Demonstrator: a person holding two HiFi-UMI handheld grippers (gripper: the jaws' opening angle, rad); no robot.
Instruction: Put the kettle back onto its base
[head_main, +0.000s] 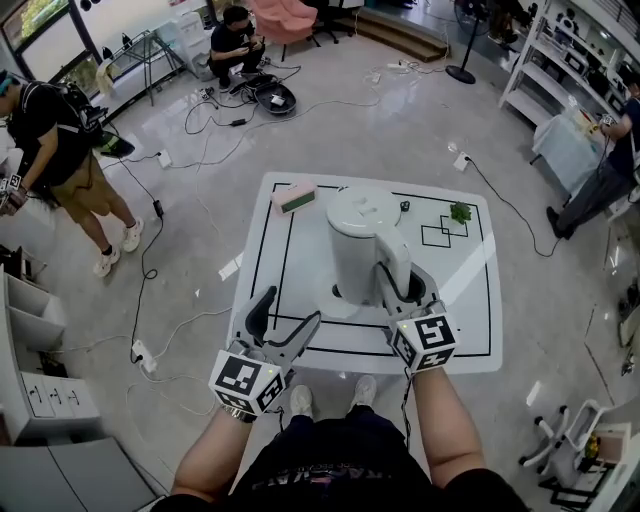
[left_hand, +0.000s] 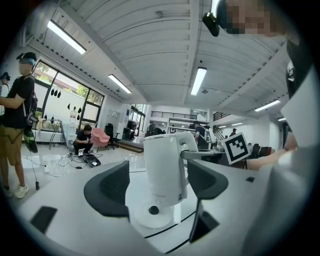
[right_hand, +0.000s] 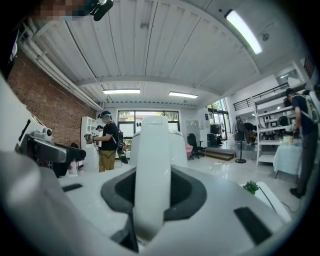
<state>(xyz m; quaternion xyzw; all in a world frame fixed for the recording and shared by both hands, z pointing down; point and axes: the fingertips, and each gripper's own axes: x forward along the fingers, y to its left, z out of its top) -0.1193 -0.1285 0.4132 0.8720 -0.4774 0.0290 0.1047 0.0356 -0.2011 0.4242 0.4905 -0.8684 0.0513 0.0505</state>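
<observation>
A white electric kettle (head_main: 360, 240) is at the middle of the white table (head_main: 470, 330). My right gripper (head_main: 403, 287) is shut on its handle (head_main: 395, 262), which fills the gap between the jaws in the right gripper view (right_hand: 150, 185). In the left gripper view the kettle (left_hand: 162, 167) hangs just over its round white base (left_hand: 150, 216), whose dark centre pin shows below it. The left gripper (head_main: 291, 310) stands open and empty to the left of the kettle, near the table's front edge, with its jaws pointing at the kettle (left_hand: 156, 186).
A pink block with a green face (head_main: 293, 196) lies at the table's back left, and a small green plant piece (head_main: 460, 212) lies at the back right. Black lines mark the tabletop. Cables run over the floor; one person stands at the left (head_main: 60, 160) and another crouches behind (head_main: 235, 45).
</observation>
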